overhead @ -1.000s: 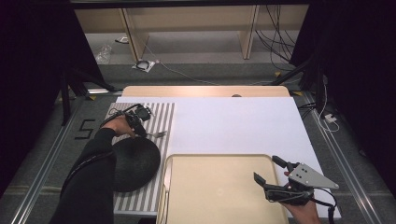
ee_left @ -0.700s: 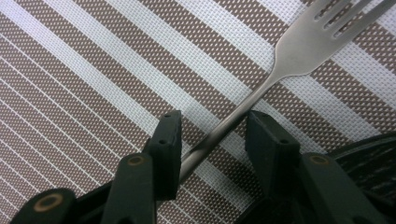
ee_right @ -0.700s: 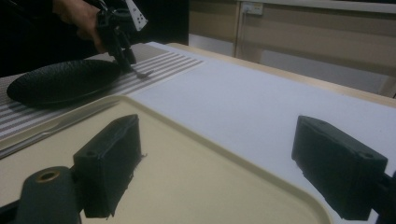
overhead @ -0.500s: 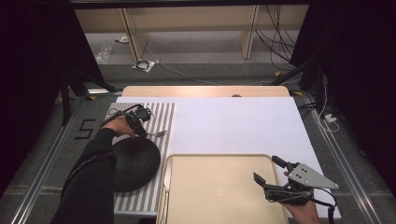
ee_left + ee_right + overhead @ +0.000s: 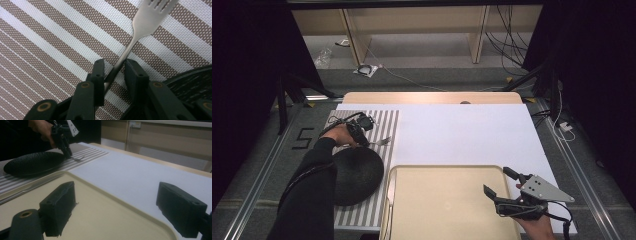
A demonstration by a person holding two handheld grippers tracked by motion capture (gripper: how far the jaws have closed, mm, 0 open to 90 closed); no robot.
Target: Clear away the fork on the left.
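Fork (image 5: 140, 35) is what we are after: it lies on the striped placemat (image 5: 382, 125) at the left of the worktop (image 5: 462, 130), just beyond the rim of the black plate (image 5: 357, 172), tines pointing away from our left hand-held gripper (image 5: 114, 70). Nearest to us, the right hand-held gripper (image 5: 501, 181) hovers over the beige tray (image 5: 447, 200) with its jaws wide and nothing between them. Farther off, the left hand-held gripper's jaws straddle the fork's handle and have just been closing on it; a sliver of gap seems to remain on each side, though the angle makes contact hard for us to judge. We think the risk lies here: the handle is thin, smooth and runs slantwise between the pads, so an off-centre squeeze could twist it, skid it across the weave, or let it tip out on lifting and knock against the plate.
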